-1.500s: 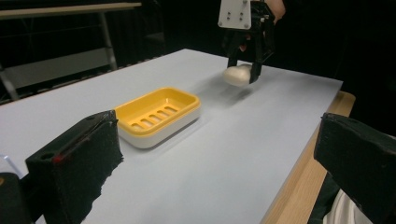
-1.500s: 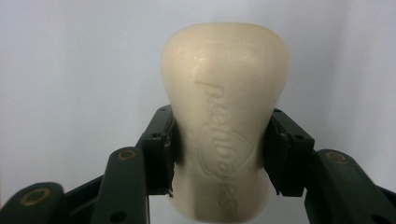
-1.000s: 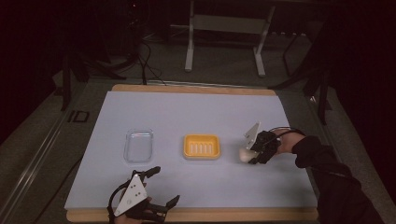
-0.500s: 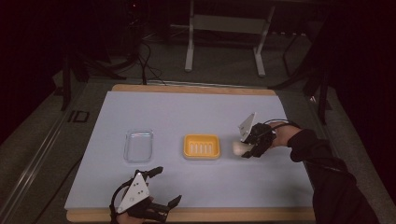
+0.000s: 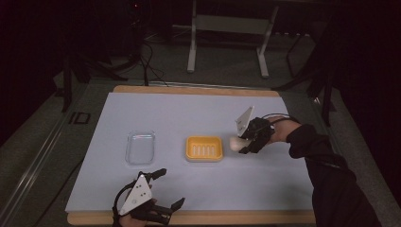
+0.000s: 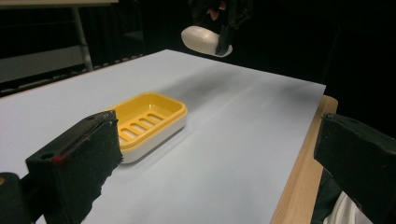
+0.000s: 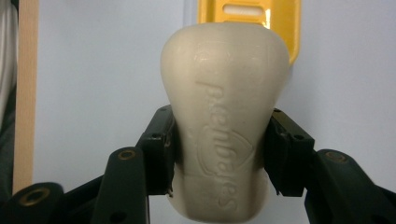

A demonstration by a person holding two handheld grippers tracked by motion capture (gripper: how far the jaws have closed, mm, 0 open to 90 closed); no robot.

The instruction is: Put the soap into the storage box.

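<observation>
Soap, a cream-white rounded bar with raised lettering on its face (image 7: 224, 121), sits clamped across its narrow waist by the right gripper (image 5: 249, 140), jaws closed firmly on both flanks; it hangs in the air just right of the yellow plastic soap dish with a slotted floor (image 5: 204, 148). To seat it well, the bar should probably be carried over the dish centre, levelled flat side down, lowered until it rests on the slats, then released. Smooth waxy soap may slip; a steady squeeze seems wise. The left gripper (image 5: 163, 191) rests near the table's front edge, jaws wide apart and empty. A clear shallow plastic tray (image 5: 140, 148) lies left of the dish on the pale blue matte table cover (image 5: 189, 113).
</observation>
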